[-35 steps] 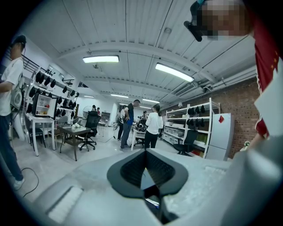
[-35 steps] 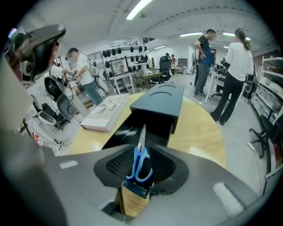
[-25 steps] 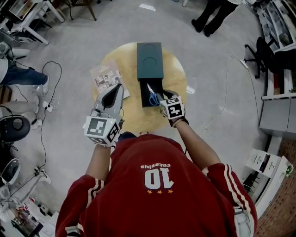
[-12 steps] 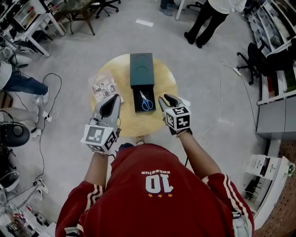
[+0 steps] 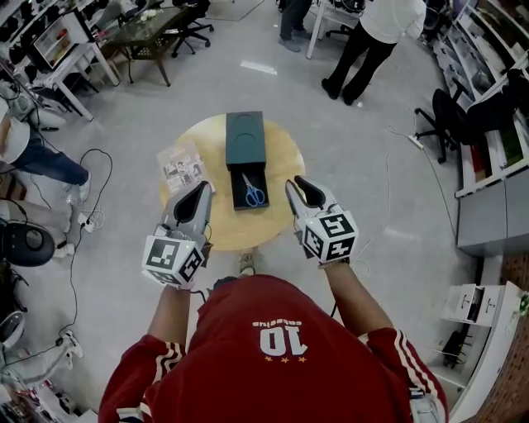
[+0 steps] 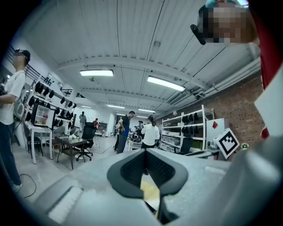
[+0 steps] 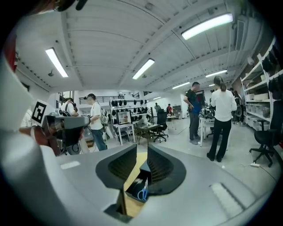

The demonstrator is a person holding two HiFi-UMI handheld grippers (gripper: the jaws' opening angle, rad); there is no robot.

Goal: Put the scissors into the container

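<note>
A dark green container (image 5: 245,139) stands on the round wooden table (image 5: 285,169), its open tray facing me. The blue-handled scissors (image 5: 254,194) lie inside that tray, free of both grippers. My right gripper (image 5: 295,184) hovers over the table's right edge, apart from the tray. Its jaws are closing, with a gap still between them and nothing in it. Through that gap in the right gripper view (image 7: 142,150) I see the scissors (image 7: 143,193) in the container (image 7: 132,187). My left gripper (image 5: 203,189) hangs over the table's left edge, and its tips (image 6: 144,155) meet on nothing.
A printed leaflet (image 5: 180,165) lies at the table's left edge. People (image 5: 364,41) stand on the grey floor beyond the table. Desks and office chairs (image 5: 157,25) are at the far left, shelving (image 5: 488,124) at the right, cables (image 5: 91,178) on the floor at the left.
My right gripper has drawn back from the scissors in the tray to the table's right edge. Both grippers came back toward me, and the table looks smaller and farther away.
</note>
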